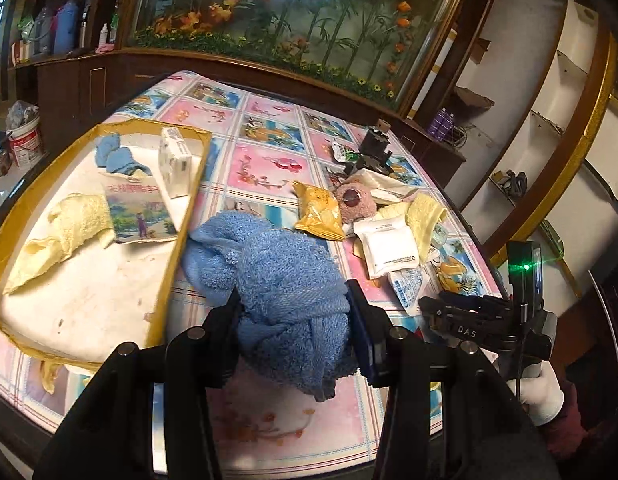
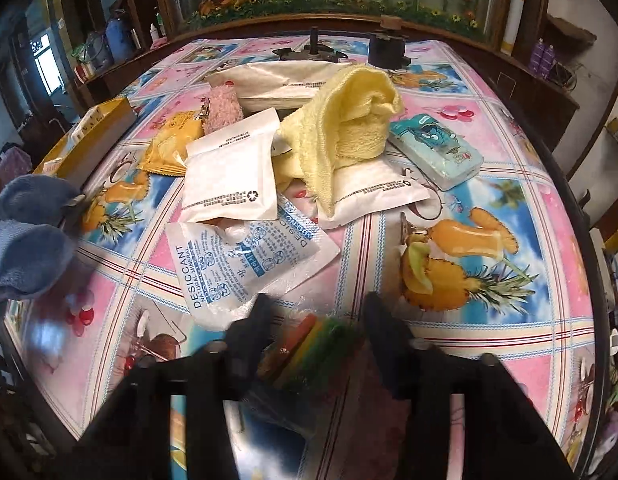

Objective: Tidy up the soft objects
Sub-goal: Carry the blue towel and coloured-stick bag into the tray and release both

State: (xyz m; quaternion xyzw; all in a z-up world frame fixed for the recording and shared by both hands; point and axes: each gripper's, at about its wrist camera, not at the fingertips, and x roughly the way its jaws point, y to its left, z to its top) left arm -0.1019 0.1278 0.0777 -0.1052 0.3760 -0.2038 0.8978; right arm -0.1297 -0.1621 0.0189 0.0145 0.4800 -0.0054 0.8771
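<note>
The blue towel is bunched into a thick wad between the fingers of the left gripper, which are spread about as wide as the wad and press into it on both sides; the towel's far end sags onto the tabletop just beside the tray. In that gold-rimmed, white-bottomed tray lie a yellow cloth, a smaller blue cloth, a picture-printed packet and a white box leaning on the rim. The right gripper is parted wide with nothing between its fingers, its tips low over a bright orange, yellow and green object that is too blurred to identify, just beside a desiccant sachet. Beyond the sachet sits a heap: white pouches, a yellow towel draped over them, an orange snack bag, a pink fuzzy item and a teal tissue pack. The tabletop wears a glossy checked cloth of pink and blue fruit prints. Behind it stand dark wooden cabinets with a large glass panel painted with bamboo and orange flowers, and shelves of bottles to the left. From the left wrist view, the right gripper's handle is held low at the table's right edge by a hand in a white glove with a dark red sleeve.
</note>
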